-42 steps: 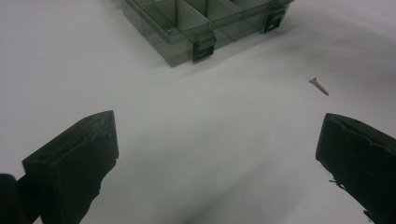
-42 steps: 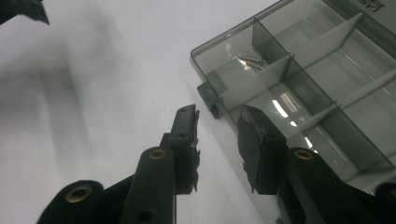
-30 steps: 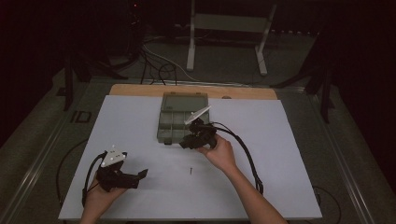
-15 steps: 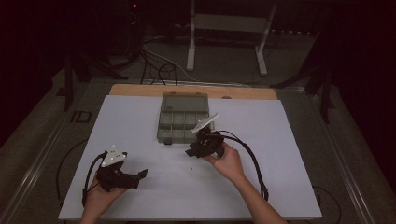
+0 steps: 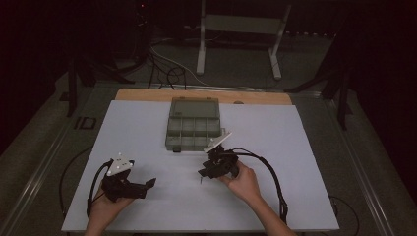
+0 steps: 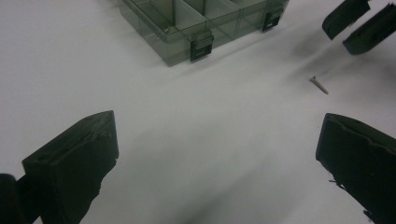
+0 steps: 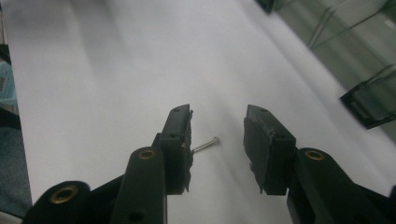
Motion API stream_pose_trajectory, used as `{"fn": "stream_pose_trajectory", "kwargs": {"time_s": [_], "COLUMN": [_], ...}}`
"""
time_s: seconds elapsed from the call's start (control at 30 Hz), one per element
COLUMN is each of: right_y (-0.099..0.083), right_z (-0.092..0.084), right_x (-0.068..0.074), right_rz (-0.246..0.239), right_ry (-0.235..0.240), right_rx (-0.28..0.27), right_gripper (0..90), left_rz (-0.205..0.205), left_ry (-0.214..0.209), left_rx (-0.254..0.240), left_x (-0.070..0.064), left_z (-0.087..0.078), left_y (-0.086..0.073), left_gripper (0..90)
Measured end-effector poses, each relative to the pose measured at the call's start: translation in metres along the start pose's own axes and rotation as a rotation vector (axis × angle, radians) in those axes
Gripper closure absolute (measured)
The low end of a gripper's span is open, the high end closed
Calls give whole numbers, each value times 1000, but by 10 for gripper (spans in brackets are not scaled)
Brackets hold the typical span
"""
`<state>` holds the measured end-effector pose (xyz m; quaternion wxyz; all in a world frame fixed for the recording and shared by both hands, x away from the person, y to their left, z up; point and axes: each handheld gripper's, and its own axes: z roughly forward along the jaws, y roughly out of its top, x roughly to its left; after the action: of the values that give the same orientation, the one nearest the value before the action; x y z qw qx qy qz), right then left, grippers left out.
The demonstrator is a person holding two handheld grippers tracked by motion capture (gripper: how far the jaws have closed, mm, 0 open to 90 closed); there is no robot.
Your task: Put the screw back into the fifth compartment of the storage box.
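1. White sheet point(image 5: 147, 128) is covering the wooden table point(image 5: 147, 94); dark floor with cables point(image 5: 167, 73) is lying beyond.
2. Small metal screw point(image 7: 205, 145) is lying on the sheet, near the clear plastic compartment box point(image 5: 193, 125).
3. Right gripper point(image 7: 217, 140), jaws just opening, is straddling it unclenched.
4. Left gripper point(image 6: 215, 154) is resting released, empty.

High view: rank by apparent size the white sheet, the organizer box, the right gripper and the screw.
1. white sheet
2. organizer box
3. right gripper, smaller than the box, though it sits nearer the camera, which flatters it
4. screw, a thin sliver beside the gripper's tips
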<state>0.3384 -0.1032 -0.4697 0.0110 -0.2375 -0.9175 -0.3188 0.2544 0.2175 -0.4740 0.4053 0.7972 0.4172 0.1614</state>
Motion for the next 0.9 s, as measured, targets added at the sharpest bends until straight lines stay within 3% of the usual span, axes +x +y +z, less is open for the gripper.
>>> {"fn": "stream_pose_trajectory", "kwargs": {"time_s": [0.07,0.63,0.9], "right_y": [-2,-25,-24], "right_z": [3,22,27], "right_x": [0,4,3], "right_rz": [-16,79,84], "right_ry": [-3,17,20], "right_rx": [7,17,25], "right_gripper": [611,639,652], "left_rz": [2,4,1], "left_ry": [1,0,2], "left_rx": [-1,1,2], "left_x": [0,-1,0], "left_z": [0,0,0], "left_y": [0,0,0], "left_gripper": [1,1,1]}}
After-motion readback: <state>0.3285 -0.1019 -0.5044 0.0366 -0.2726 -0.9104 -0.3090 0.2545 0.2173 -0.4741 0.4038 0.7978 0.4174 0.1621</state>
